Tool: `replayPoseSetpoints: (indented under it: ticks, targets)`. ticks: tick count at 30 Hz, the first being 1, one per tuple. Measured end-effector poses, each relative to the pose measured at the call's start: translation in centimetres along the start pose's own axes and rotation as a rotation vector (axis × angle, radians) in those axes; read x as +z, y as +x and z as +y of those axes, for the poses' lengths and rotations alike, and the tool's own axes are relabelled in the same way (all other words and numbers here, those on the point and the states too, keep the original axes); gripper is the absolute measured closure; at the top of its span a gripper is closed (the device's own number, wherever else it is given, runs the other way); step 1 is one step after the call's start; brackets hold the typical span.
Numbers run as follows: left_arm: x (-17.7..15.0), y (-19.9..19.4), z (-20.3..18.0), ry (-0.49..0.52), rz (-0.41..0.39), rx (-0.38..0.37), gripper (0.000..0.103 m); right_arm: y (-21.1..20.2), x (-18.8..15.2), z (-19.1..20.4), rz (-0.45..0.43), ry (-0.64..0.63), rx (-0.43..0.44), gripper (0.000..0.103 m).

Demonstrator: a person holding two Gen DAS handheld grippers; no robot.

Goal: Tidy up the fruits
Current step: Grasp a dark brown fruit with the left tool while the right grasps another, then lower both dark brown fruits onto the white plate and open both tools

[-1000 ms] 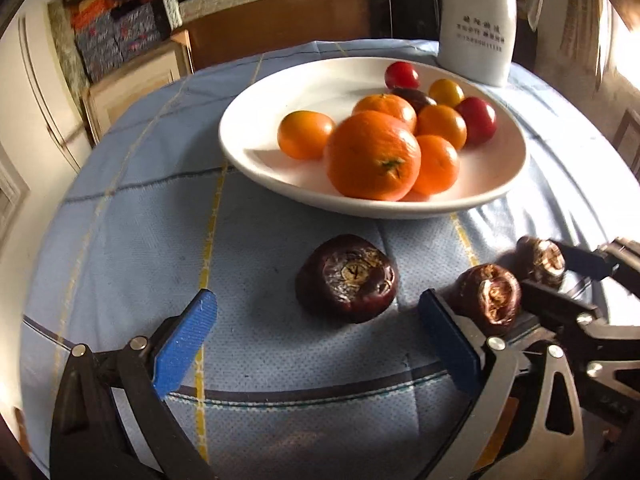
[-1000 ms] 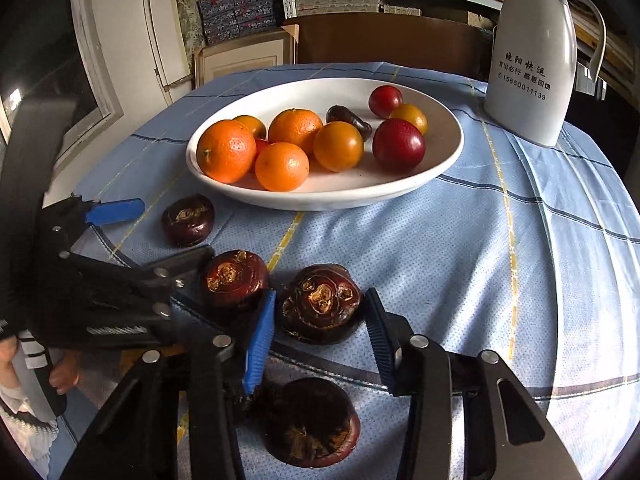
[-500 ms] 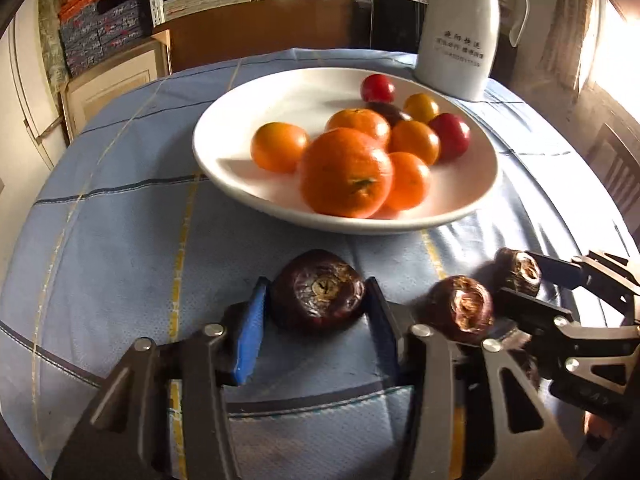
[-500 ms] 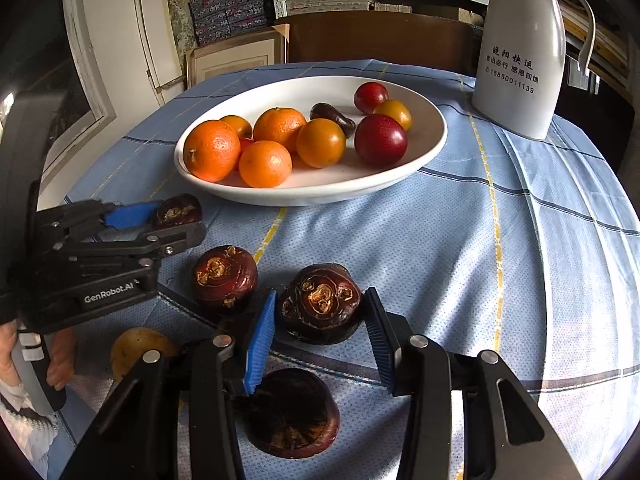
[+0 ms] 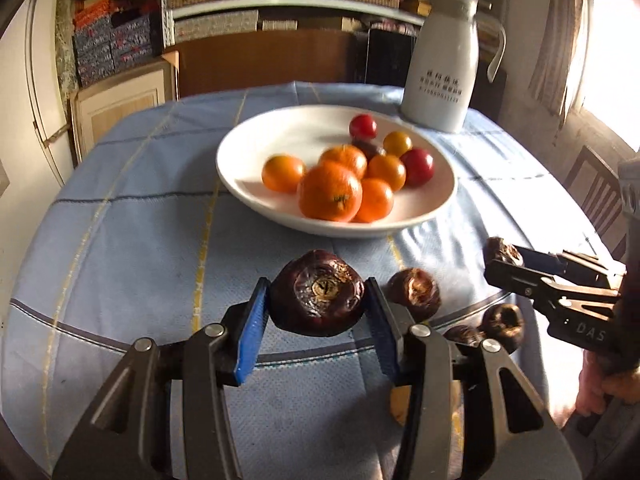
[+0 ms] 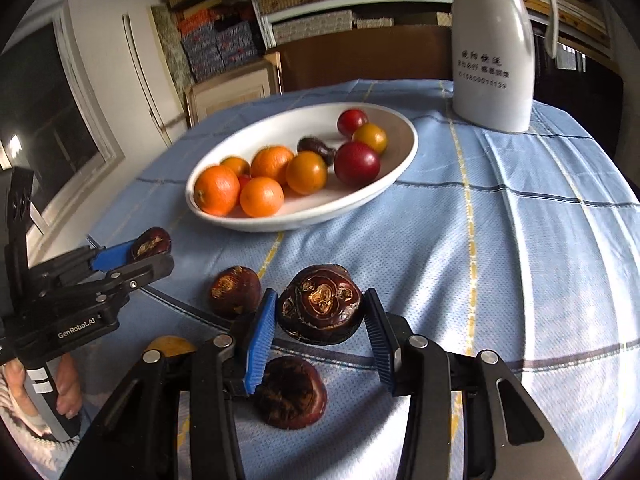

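Blue pads (image 5: 252, 332) of the left gripper (image 5: 316, 322) are clamping a dark fruit (image 5: 317, 293) above the cloth; the right gripper (image 6: 320, 330) is pinching another dark fruit (image 6: 321, 305); a yellowish fruit (image 6: 170, 346) is hiding behind its linkage; oranges are sitting in the white bowl (image 5: 256, 196) beyond.

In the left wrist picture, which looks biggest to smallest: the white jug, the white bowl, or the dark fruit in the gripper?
1. white bowl
2. white jug
3. dark fruit held in the left gripper

The fruit sits nearest the camera, so it looks bigger than it really is.
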State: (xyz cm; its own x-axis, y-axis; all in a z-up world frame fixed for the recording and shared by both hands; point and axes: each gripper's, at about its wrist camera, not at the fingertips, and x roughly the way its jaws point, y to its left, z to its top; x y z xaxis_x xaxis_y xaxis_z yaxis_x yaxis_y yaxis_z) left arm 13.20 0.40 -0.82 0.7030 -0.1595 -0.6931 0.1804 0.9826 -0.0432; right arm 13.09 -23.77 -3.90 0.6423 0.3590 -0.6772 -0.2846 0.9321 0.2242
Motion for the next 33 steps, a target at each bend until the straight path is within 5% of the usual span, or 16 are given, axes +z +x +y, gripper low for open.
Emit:
replayPoseSetpoints:
  ticks: [7,13,14,15,16,17,24,33]
  targets:
    - [5.2,0.6,2.9,-0.112,-0.034,-0.026,0.056,-1.7,3.1,-0.5,-0.084,0.065,0.103,0.059]
    - [8.8,5.3,4.9,-0.184,-0.004,-0.023,0.055,2.4,7.8,0.0,-0.061,0.06,0.068,0.059]
    - [9.1,6.0,5.2,-0.196,-0.002,-0.028,0.053,3.4,8.4,0.1,-0.054,0.061,0.068,0.058]
    - [9.3,6.7,5.6,-0.211,0.005,-0.044,0.038,4.0,8.6,0.1,-0.055,0.064,0.074,0.058]
    - [9.2,7.0,5.8,-0.219,0.005,-0.049,0.023,4.4,8.8,0.1,-0.062,0.072,0.078,0.051]
    - [9.0,7.0,6.0,-0.222,-0.003,-0.047,0.019,4.7,8.7,-0.2,-0.068,0.081,0.077,0.046]
    - [7.9,6.0,6.5,-0.251,-0.008,-0.064,0.016,3.6,7.4,-1.6,-0.076,0.131,0.089,0.041]
    - [3.5,2.9,5.3,-0.21,0.005,0.032,0.009,1.8,4.2,-2.2,-0.069,0.152,0.08,0.036]
